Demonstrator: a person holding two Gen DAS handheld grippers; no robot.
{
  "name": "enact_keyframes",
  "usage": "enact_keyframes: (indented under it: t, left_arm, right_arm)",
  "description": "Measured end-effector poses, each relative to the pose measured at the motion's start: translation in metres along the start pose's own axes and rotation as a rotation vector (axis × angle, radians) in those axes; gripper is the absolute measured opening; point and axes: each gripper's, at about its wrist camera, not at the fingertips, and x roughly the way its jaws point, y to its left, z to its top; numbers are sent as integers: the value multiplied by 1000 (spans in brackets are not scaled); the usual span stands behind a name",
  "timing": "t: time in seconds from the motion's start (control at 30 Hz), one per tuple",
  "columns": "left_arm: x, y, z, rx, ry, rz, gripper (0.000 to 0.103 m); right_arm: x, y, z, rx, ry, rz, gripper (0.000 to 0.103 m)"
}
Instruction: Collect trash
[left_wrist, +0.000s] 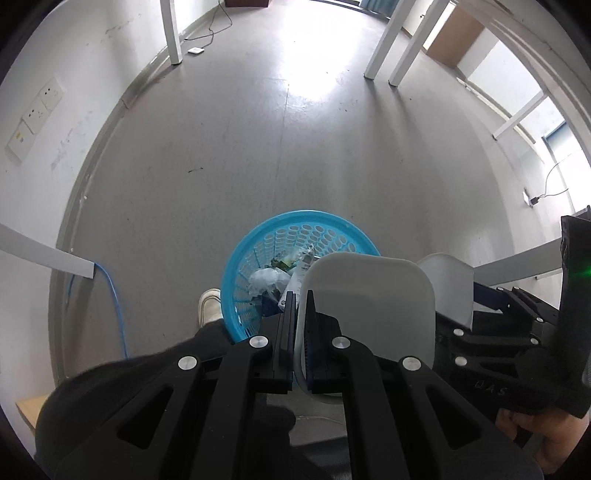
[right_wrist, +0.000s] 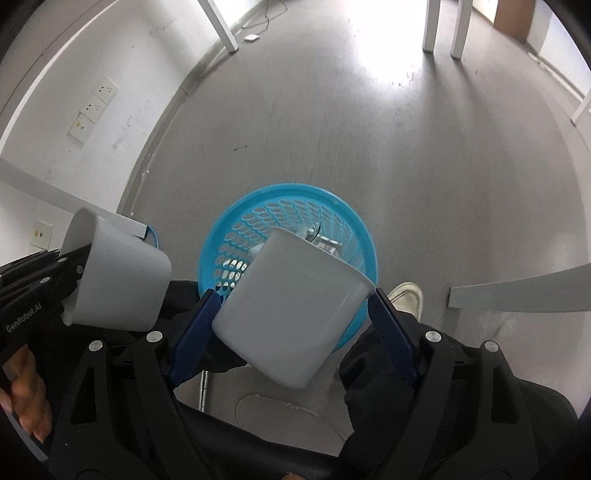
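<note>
A blue perforated basket (left_wrist: 258, 243) (right_wrist: 280, 199) stands on the grey floor with crumpled wrappers and paper trash (left_wrist: 269, 280) inside. My left gripper (left_wrist: 300, 295) (right_wrist: 79, 266) is shut on the thin wall of a small white bin (left_wrist: 369, 295) (right_wrist: 122, 280), one finger inside and one outside. That bin hangs tilted beside the basket. My right gripper (right_wrist: 293, 295) has its blue pads pressed on both sides of a second white bin (right_wrist: 291, 306) (left_wrist: 448, 284). This bin is tipped with its mouth towards the basket and hides part of the contents.
A person's white shoe (left_wrist: 210, 306) (right_wrist: 406, 295) and dark trouser legs are beside the basket. White table legs (left_wrist: 173, 33) stand further off. A blue cable (left_wrist: 114, 302) runs down the left wall under wall sockets (left_wrist: 37, 110).
</note>
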Motion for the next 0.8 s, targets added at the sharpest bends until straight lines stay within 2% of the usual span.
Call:
enact_keyframes:
  t: [0.3, 0.43, 0.6, 0.8]
  left_arm:
    - [32, -3, 21, -6, 44, 64, 3]
    - [40, 6, 28, -56, 68, 46, 3]
    - [39, 3, 26, -47, 70, 45, 3]
    - [40, 7, 27, -48, 66, 42, 4]
  right_arm:
    - [32, -20, 6, 106, 64, 23, 78]
    - [42, -18, 7, 97, 80, 18, 78]
    - [51, -14, 7, 72, 102, 20, 78]
    - [49, -13, 6, 65, 90, 33, 79]
